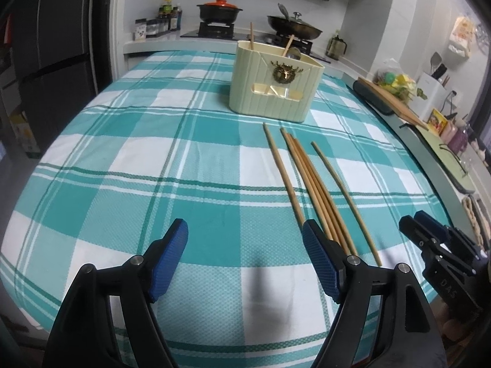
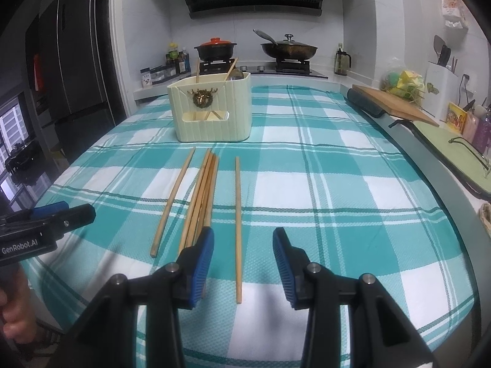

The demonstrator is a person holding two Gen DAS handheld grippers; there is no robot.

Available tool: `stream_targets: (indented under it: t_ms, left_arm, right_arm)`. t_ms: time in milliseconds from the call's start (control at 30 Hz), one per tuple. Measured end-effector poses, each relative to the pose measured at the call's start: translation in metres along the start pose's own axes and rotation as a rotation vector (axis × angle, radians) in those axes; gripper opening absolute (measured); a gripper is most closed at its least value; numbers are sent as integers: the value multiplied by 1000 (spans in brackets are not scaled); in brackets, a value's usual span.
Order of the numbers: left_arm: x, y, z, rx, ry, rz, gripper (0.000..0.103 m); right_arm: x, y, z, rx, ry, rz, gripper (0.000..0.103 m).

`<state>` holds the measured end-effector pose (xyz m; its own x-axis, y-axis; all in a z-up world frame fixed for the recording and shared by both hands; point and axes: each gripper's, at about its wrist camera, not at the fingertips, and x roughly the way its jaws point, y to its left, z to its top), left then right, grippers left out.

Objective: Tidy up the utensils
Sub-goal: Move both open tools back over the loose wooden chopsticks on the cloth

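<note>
Several wooden chopsticks (image 1: 310,181) lie side by side on the teal checked tablecloth (image 1: 138,153); they also show in the right wrist view (image 2: 202,196). One lone chopstick (image 2: 238,227) lies right of the bunch. A cream utensil holder (image 1: 274,82) stands behind them with two chopsticks and a spoon inside; it shows in the right wrist view (image 2: 213,109) too. My left gripper (image 1: 245,245) is open and empty, left of the chopsticks. My right gripper (image 2: 244,253) is open and empty, its fingers either side of the lone chopstick's near end, above the cloth.
A stove with a red-lidded pot (image 2: 215,47) and a wok (image 2: 288,49) stands at the back. A cutting board (image 2: 396,104) and a green tray (image 2: 454,150) sit on the counter to the right. A dark fridge (image 2: 70,61) stands at the left.
</note>
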<state>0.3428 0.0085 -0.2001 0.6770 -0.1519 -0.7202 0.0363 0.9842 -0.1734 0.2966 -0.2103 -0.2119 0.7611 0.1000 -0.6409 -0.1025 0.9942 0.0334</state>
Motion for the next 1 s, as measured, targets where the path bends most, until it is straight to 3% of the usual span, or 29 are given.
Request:
stream_targets:
  t_ms: [1000]
  left_arm:
    - [6,0,-4,-12,19,14,80]
  right_arm:
    - [-5,7,-8,-29,13,18,41]
